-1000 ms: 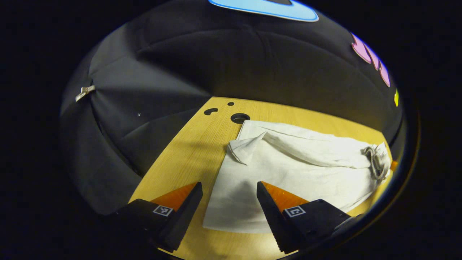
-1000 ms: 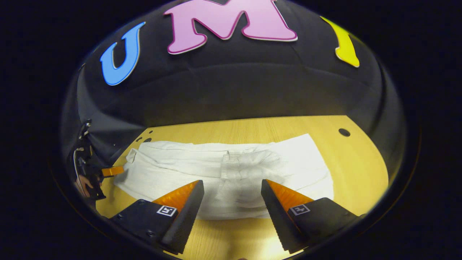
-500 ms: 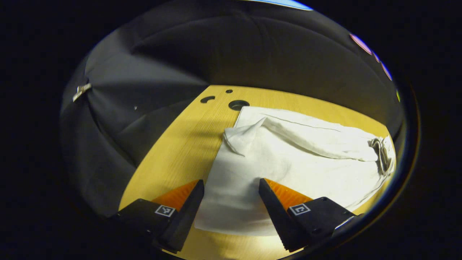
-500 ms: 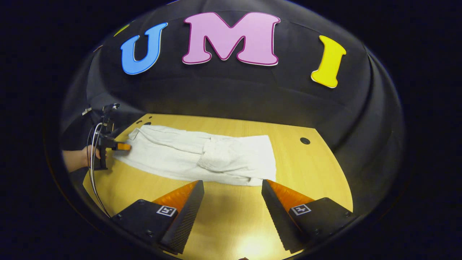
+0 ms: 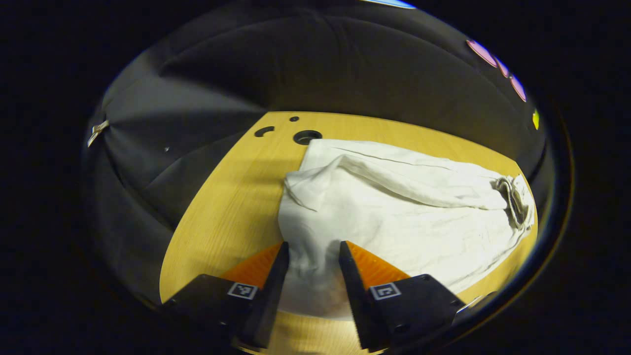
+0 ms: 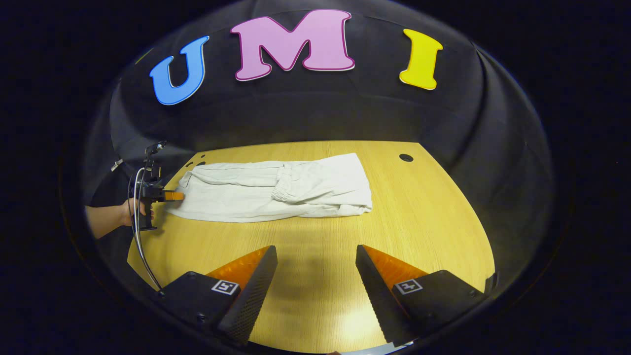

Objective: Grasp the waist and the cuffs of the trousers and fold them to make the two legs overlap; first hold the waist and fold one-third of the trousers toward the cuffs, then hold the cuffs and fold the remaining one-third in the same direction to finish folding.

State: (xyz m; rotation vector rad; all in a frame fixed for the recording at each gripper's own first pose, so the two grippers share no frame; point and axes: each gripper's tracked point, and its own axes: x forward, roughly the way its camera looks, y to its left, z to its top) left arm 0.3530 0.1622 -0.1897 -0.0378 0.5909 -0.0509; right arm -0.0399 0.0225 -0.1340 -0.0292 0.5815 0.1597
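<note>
White trousers [image 5: 404,197] lie on the wooden table [image 5: 236,187], their gathered waistband [image 5: 510,199] folded over onto the legs at the far right. In the left gripper view my left gripper [image 5: 309,256] has narrowed on the near cuff end, and the cloth bunches up between its fingers. The right gripper view shows the trousers [image 6: 276,190] as a long flat strip across the table's far half, with the left gripper [image 6: 172,196] at their left end, held by a hand [image 6: 111,219]. My right gripper [image 6: 316,271] stands open over bare table, well short of the trousers.
The table [image 6: 434,222] has round cable holes at its far corners [image 5: 307,136] [image 6: 405,157]. The black cloth booth wall [image 6: 315,113] rises close behind the table. A cable [image 6: 140,246] hangs from the left gripper's handle.
My left gripper has gone forward onto the cuff end and narrowed on it, bunching the cloth. My right gripper has drawn back from the folded waist and stayed open.
</note>
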